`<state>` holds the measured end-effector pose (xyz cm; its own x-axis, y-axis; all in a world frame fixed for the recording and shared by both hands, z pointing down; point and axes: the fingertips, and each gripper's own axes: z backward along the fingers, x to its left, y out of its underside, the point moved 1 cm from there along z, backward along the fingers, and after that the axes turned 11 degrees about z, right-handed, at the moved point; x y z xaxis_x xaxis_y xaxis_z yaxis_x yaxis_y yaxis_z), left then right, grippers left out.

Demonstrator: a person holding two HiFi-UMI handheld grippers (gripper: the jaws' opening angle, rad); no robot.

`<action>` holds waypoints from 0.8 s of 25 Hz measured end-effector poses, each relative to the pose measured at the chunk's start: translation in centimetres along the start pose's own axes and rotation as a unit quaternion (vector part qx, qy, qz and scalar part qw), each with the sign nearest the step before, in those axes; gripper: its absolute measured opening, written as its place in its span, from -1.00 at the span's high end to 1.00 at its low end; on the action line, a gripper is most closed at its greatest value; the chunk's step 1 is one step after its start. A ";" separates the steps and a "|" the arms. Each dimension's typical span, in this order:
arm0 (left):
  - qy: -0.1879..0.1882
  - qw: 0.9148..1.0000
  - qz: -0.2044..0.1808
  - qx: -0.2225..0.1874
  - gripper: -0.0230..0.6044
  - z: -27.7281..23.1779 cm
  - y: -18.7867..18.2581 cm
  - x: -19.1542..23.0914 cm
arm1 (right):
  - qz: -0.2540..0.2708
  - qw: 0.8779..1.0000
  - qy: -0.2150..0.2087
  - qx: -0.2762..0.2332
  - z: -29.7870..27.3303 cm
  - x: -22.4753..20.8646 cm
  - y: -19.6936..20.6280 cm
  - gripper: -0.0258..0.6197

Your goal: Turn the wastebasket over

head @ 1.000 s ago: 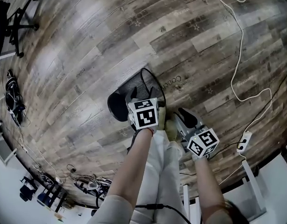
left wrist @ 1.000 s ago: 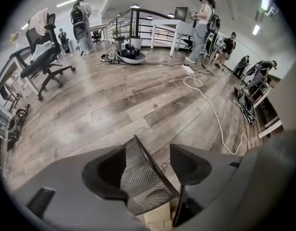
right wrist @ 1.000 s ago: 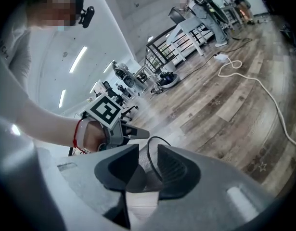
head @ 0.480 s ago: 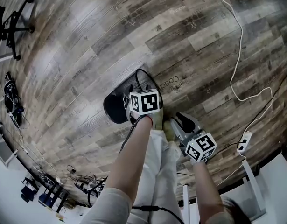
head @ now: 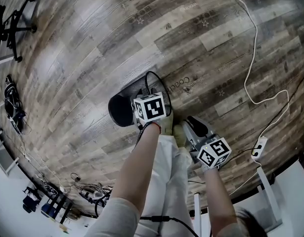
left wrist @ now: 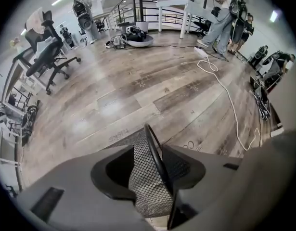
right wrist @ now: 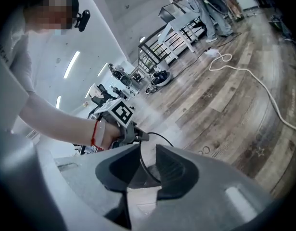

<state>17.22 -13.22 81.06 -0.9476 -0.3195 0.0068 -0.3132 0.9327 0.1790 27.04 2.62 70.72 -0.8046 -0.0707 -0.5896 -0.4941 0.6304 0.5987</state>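
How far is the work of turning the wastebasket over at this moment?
Done: nothing yet; the wastebasket lies on its side on the floor. In hand: the left gripper straddles its rim; its jaws have just been closing, the rim between them, not yet clamped. Left: grip and turn it over.

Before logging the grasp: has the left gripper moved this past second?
Yes: left gripper shifted toward the floor lettering; its jaws have just been closing, wastebasket rim between them.
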 end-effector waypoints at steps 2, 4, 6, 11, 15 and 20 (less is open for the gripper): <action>0.000 1.000 0.011 -0.007 0.43 0.7 0.0 0.4 | -0.004 1.000 0.002 -0.003 0.2 0.1 -0.3 0.63; 0.004 1.000 0.021 -0.013 0.52 1.3 -0.1 0.9 | -0.006 1.000 0.003 -0.003 0.3 0.2 -0.5 0.63; 0.012 1.000 0.022 -0.017 0.56 1.9 -0.3 1.5 | -0.010 1.000 0.003 -0.002 0.2 0.4 -0.5 0.63; 0.028 0.998 0.050 -0.033 0.57 3.6 -0.4 3.6 | -0.030 1.000 0.007 0.007 -0.3 1.1 0.1 0.64; 0.050 0.994 0.087 -0.048 0.58 5.2 -1.2 6.0 | -0.031 0.999 0.000 0.025 -1.5 2.5 0.5 0.65; 0.076 0.985 0.134 -0.074 0.59 7.4 -1.4 10.2 | -0.016 0.998 -0.015 0.051 -3.4 4.5 0.8 0.65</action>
<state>7.53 -16.58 73.58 -0.9710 -0.0966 0.2185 -0.0294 0.9560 0.2920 21.92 0.24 70.39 -0.7774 -0.0702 -0.6251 -0.4825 0.7042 0.5209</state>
